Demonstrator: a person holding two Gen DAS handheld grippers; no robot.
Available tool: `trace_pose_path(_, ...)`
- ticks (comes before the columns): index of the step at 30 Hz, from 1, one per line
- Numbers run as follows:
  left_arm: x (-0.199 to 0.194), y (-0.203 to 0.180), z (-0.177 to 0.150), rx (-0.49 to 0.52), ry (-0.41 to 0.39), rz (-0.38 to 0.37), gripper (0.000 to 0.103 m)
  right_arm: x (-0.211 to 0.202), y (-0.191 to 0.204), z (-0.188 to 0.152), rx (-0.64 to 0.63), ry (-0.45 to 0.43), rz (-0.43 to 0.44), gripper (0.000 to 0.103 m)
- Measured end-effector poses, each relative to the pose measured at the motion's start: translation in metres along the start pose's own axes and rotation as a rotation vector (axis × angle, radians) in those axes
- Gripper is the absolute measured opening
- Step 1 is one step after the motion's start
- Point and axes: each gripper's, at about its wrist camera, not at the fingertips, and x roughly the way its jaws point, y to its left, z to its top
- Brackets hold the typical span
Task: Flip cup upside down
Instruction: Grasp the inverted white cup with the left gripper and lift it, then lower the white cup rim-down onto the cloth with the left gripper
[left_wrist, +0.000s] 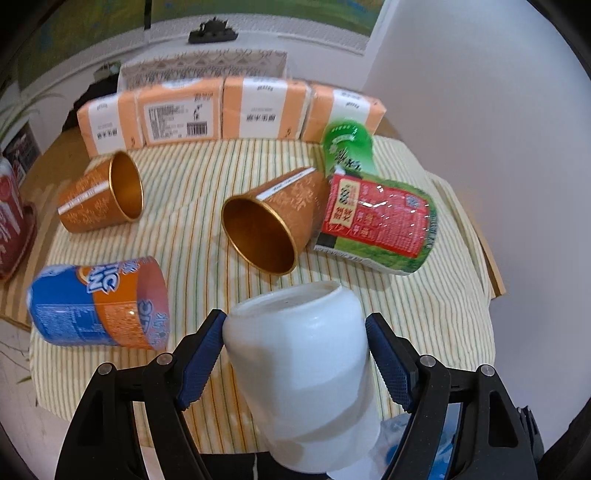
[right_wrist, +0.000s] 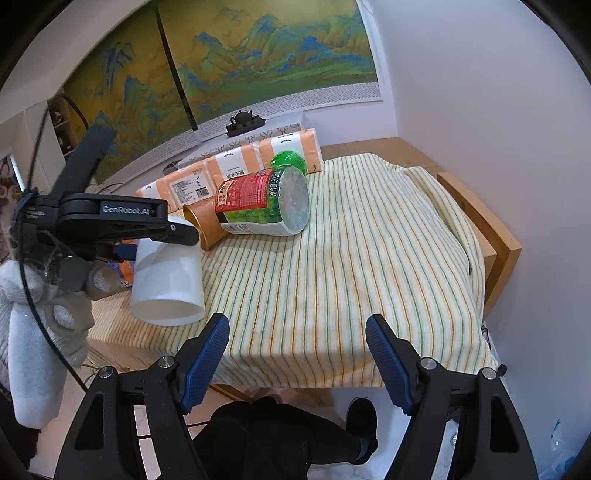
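A plain white cup (left_wrist: 301, 373) is between the blue pads of my left gripper (left_wrist: 295, 354), held above the striped cloth with its closed base pointing away from the camera. In the right wrist view the same cup (right_wrist: 168, 280) hangs with its open mouth turned down and toward the table's near edge, gripped by the left gripper (right_wrist: 162, 230) from above. My right gripper (right_wrist: 297, 360) is open and empty, hovering over the near edge of the table.
Two copper paper cups (left_wrist: 269, 227) (left_wrist: 101, 192) lie on their sides on the striped cloth (left_wrist: 424, 314). A green and red bottle (left_wrist: 376, 218) and a blue and orange bottle (left_wrist: 99, 304) also lie there. Orange tissue packs (left_wrist: 229, 110) line the back. The white wall is at the right.
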Motion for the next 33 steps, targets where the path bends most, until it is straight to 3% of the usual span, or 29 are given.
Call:
trace_pose_path(7, -0.025, -0.007, -0.008, 0.056, -0.094, 0.016, 0.079, -0.002, 0.003, -0.003, 0.0, 0.002, -0.005, 0.073)
trace_pose_path(15, -0.032, -0.001, -0.01, 0.067, -0.147, 0.036, 0.079, -0.001, 0.005, -0.003, 0.001, 0.002, -0.02, 0.073)
trace_pose_path(33, -0.017, -0.007, -0.01, 0.117, -0.167, 0.077, 0.079, 0.001, 0.009, -0.006, 0.011, 0.014, -0.023, 0.073)
